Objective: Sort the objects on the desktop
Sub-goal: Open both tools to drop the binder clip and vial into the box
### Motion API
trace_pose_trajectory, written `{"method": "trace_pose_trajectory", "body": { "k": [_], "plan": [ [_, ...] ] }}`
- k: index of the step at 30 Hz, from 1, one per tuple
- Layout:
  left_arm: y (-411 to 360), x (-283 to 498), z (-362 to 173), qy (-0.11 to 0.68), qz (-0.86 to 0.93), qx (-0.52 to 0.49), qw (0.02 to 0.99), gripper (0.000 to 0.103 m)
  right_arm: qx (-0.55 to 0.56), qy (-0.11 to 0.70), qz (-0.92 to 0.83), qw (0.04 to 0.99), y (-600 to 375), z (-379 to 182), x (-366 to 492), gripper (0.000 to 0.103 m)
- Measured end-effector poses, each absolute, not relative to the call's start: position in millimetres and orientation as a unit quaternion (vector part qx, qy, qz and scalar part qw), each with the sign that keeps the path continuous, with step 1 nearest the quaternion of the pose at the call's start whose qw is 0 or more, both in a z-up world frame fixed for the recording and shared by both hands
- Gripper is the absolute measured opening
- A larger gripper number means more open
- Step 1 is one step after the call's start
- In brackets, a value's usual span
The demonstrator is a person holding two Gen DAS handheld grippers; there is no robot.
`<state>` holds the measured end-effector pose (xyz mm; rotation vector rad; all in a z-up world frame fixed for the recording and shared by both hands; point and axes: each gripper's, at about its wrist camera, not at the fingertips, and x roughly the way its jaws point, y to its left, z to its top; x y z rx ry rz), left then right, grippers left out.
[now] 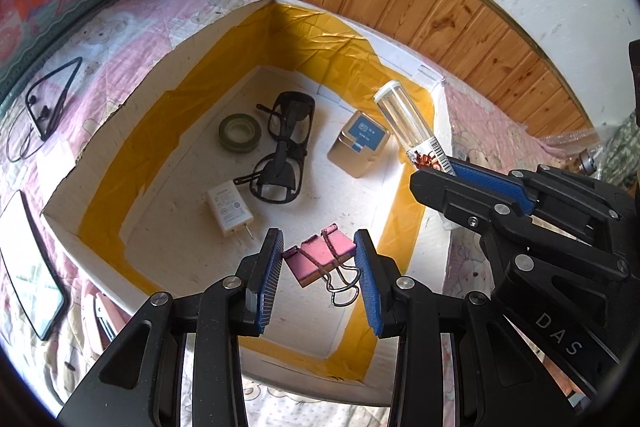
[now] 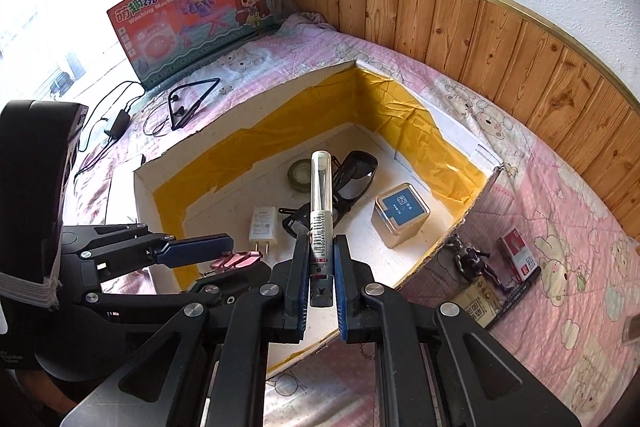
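Observation:
A white box lined with yellow tape holds a tape roll, black glasses, a white charger, a small tin and a pink binder clip. My left gripper is open over the box, its pads either side of the clip, which lies on the box floor. My right gripper is shut on a clear tube with a barcode label and holds it over the box. The tube and right gripper also show in the left wrist view.
The box sits on a pink quilt. A neckband earphone, a toy carton and a charger cable lie at the left. A small figurine, a red box and a pen lie right of the box. A tablet lies left.

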<state>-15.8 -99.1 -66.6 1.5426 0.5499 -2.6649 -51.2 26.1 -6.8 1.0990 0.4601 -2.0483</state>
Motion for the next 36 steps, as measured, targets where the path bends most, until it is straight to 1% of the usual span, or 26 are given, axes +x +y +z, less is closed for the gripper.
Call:
{"method": "trace_pose_trajectory", "body": {
  "k": [7, 13, 19, 26, 36],
  "plan": [
    [-104.0, -21.4, -77.6, 0.189, -0.836, 0.515, 0.005, 0.037, 0.453, 0.204, -0.782, 0.375, 14.5, -16.7, -62.5, 0.012],
    [-106.6, -26.1, -81.2, 0.195, -0.827, 0.527, -0.015, 0.037, 0.480, 0.224, -0.760, 0.376, 5.2, -26.3, -72.0, 0.012],
    [-98.8, -32.8, -79.5, 0.166, -0.827, 0.536, -0.040, 0.038, 0.507, 0.243, -0.737, 0.375, -1.5, -34.6, -80.6, 0.012],
    [-86.9, -36.8, -82.4, 0.127, -0.818, 0.559, -0.056, 0.038, 0.527, 0.286, -0.716, 0.358, -5.4, -44.6, -91.3, 0.012],
    [-87.0, -39.3, -89.0, 0.129, -0.804, 0.578, -0.060, 0.039, 0.537, 0.316, -0.701, 0.347, -6.6, -55.9, -94.2, 0.012]
  ]
}}
